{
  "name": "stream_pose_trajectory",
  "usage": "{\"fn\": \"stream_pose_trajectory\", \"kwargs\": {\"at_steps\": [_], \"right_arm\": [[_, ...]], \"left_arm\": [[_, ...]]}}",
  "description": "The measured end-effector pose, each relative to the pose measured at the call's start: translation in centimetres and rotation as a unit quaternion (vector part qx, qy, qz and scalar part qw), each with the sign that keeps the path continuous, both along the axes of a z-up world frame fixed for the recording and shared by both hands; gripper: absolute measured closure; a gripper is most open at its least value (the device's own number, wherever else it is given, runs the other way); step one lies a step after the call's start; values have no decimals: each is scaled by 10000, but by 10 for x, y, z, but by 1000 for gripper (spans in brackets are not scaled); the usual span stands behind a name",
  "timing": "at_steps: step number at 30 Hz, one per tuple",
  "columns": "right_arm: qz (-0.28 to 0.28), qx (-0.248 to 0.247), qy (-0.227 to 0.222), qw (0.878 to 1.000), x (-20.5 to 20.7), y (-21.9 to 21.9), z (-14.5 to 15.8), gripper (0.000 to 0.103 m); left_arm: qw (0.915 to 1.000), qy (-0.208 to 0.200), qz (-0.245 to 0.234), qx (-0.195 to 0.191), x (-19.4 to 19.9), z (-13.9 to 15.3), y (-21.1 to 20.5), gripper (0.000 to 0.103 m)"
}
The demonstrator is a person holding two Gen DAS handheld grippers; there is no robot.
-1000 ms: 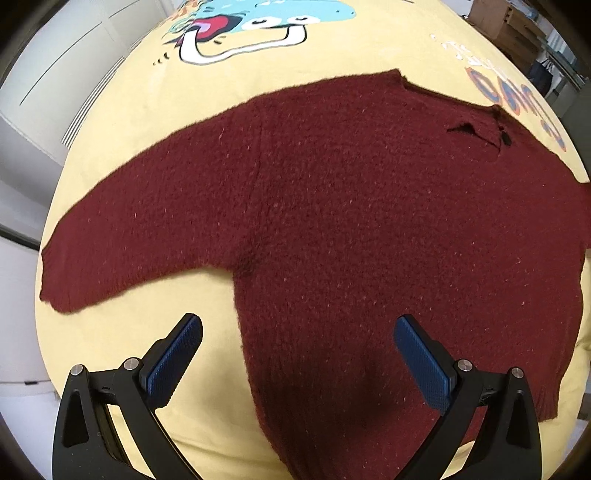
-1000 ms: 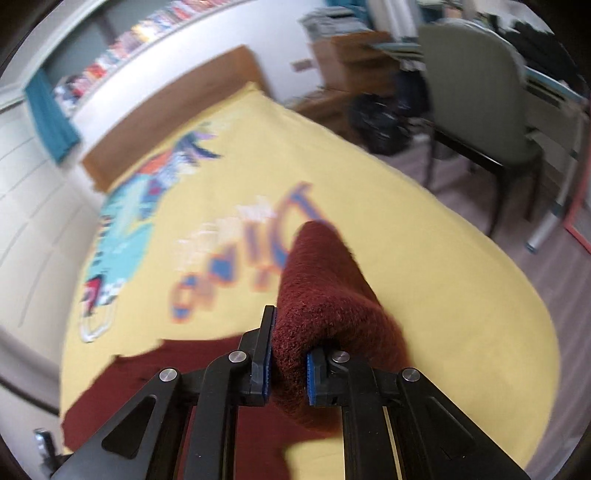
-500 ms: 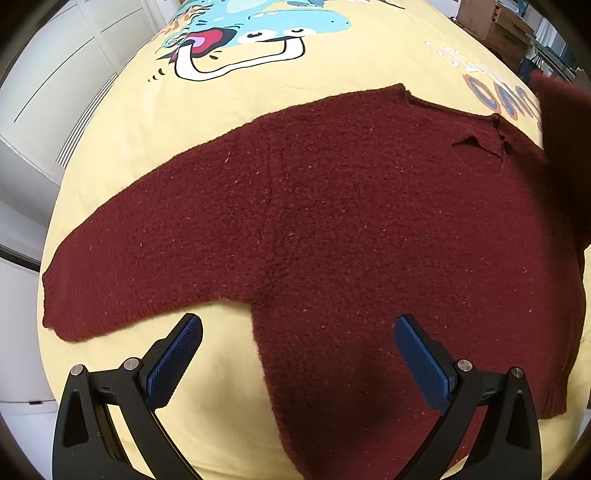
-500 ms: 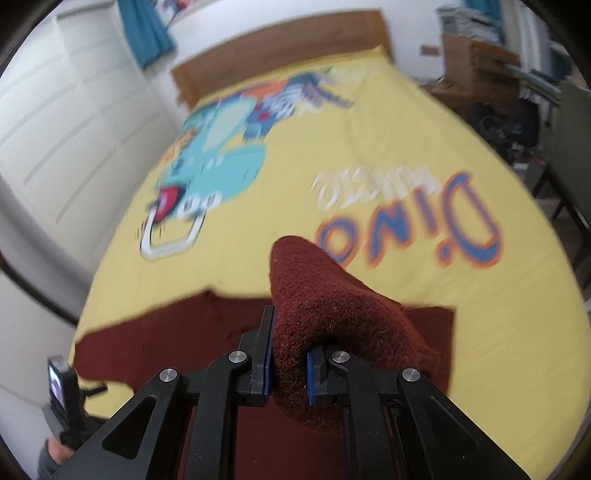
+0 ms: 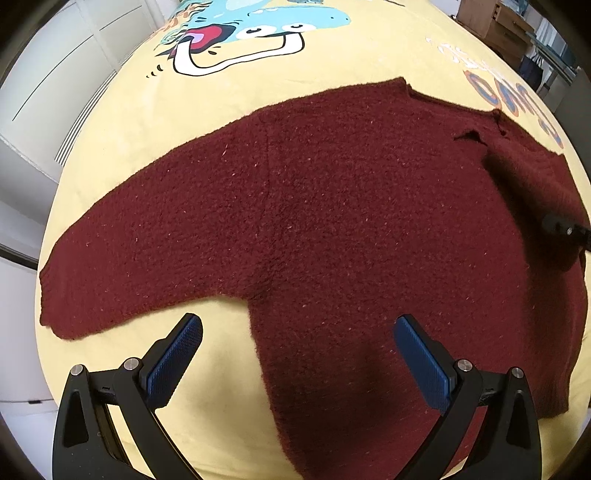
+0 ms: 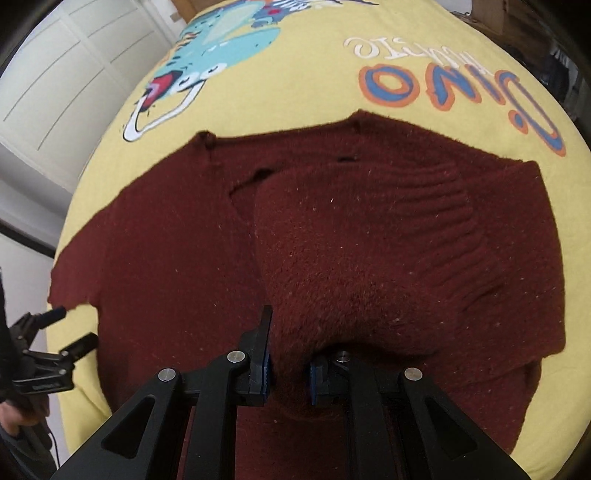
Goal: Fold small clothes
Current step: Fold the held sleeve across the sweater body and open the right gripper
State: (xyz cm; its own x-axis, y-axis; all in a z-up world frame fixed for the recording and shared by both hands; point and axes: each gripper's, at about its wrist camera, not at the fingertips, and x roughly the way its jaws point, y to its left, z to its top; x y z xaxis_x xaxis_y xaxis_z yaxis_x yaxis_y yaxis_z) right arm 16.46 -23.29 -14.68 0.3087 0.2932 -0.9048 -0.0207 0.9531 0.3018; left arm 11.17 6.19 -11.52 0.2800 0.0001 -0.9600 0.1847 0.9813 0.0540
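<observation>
A dark red knitted sweater (image 5: pixel 332 229) lies flat on the yellow bed cover (image 5: pixel 332 55), one sleeve (image 5: pixel 140 251) spread out to the left. My left gripper (image 5: pixel 295 358) is open and empty, hovering over the sweater's lower left edge. My right gripper (image 6: pixel 290 365) is shut on the other sleeve (image 6: pixel 351 258), which is folded over the sweater's body (image 6: pixel 166 258). The right gripper's tip also shows in the left wrist view (image 5: pixel 565 229). The left gripper shows at the left edge of the right wrist view (image 6: pixel 62 336).
The bed cover (image 6: pixel 295 74) has a cartoon dinosaur print (image 5: pixel 251 33) and "Dino" lettering (image 6: pixel 461 88). White wardrobe doors (image 6: pixel 66 66) stand to the left. Wooden furniture (image 5: pixel 495 18) stands at the far right.
My right gripper has swung the held sleeve from out beyond the bed's side across and down onto the sweater's body. The left gripper has stayed open and shifted only slightly.
</observation>
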Motion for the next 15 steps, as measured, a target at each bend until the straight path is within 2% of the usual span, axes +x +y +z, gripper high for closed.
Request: {"fn": "stream_pose_trajectory", "kwargs": {"at_steps": [2, 4, 5, 6, 7, 8, 9, 12, 15], "right_arm": [[-40, -15, 33, 10000, -1, 0, -2, 87], [-76, -30, 64, 9999, -1, -2, -2, 80], [-104, -88, 98, 9999, -2, -3, -4, 73], [-125, -161, 131, 9997, -3, -4, -3, 60], [-132, -230, 163, 9995, -4, -4, -4, 51], [-141, -294, 182, 9993, -4, -5, -3, 33], [-158, -357, 184, 9991, -5, -6, -2, 25], [-186, -592, 208, 9979, -13, -15, -1, 25], [-272, -533, 318, 9977, -21, -28, -3, 24]], "left_arm": [[10000, -18, -10, -39, -1, 1, -1, 1], [10000, -36, -60, -29, -2, 2, -5, 1], [10000, -27, -90, -10, -3, 2, -6, 1], [9994, -61, -290, -154, -3, 2, -8, 1], [9994, -60, -315, -139, -3, 2, -9, 1], [9993, -66, -332, -125, -3, 2, -10, 1], [9993, -73, -339, -118, -2, 2, -11, 1], [9993, -91, -341, -147, -3, 3, -14, 1], [9990, -129, -406, -119, -6, 6, -19, 1]]}}
